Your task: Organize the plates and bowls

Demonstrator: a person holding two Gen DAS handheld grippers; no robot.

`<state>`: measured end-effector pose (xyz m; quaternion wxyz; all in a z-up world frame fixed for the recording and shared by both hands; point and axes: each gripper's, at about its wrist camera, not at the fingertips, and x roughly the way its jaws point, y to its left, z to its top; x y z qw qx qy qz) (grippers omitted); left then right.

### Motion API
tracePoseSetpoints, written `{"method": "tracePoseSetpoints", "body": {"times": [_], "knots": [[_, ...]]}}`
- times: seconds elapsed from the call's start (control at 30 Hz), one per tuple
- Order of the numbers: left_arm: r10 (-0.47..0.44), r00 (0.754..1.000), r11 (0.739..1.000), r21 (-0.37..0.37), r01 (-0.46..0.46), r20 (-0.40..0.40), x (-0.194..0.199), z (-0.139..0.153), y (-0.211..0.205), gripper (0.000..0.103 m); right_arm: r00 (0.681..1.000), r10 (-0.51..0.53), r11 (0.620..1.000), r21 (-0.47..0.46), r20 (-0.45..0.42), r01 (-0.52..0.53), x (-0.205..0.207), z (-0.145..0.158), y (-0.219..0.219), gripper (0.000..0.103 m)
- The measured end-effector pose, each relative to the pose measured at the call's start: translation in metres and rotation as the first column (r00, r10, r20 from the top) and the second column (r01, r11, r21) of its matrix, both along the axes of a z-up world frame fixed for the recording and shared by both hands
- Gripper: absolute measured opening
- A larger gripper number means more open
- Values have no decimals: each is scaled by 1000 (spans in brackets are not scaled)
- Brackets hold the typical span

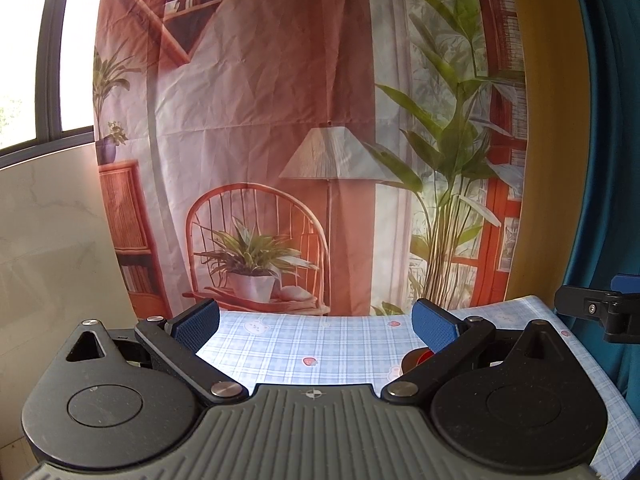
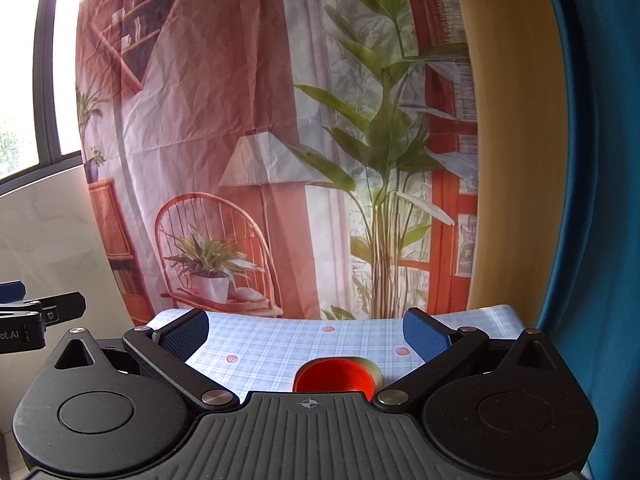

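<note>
A printed backdrop [image 2: 248, 128] showing a chair, lamp and plants is hanging behind a desk [image 2: 280, 344] covered in a blue checked cloth with small strawberry and bear motifs; a window is showing at the upper left of both views.

The right gripper [image 2: 306, 334] is hovering low over the desk with its blue-padded fingers [image 2: 426, 336] spread wide apart and holding nothing. A red bowl [image 2: 334, 376] is sitting on the cloth at the bottom centre of the right wrist view, between the two fingers and slightly toward the right one, partly hidden by the gripper body.

The left gripper [image 1: 316, 326] is likewise standing wide open and empty. In its view only a dark red sliver of the bowl [image 1: 416, 358] is peeking out behind the right-hand finger, low and right of centre.

Judging from this, the bowl is lying much nearer the right gripper, almost in line with its opening, so a short downward reach looks likely. No plates are visible.
</note>
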<state>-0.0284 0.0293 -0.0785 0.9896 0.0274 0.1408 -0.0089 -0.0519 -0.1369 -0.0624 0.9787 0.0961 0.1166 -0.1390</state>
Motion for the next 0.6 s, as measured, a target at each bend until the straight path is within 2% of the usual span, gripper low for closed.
{"method": "tracePoseSetpoints", "body": {"times": [0.6], "knots": [[0, 1000, 1000, -5, 0, -13, -3, -3, 4, 103, 999, -18, 1000, -12, -29, 18, -2, -2, 2, 103]]}}
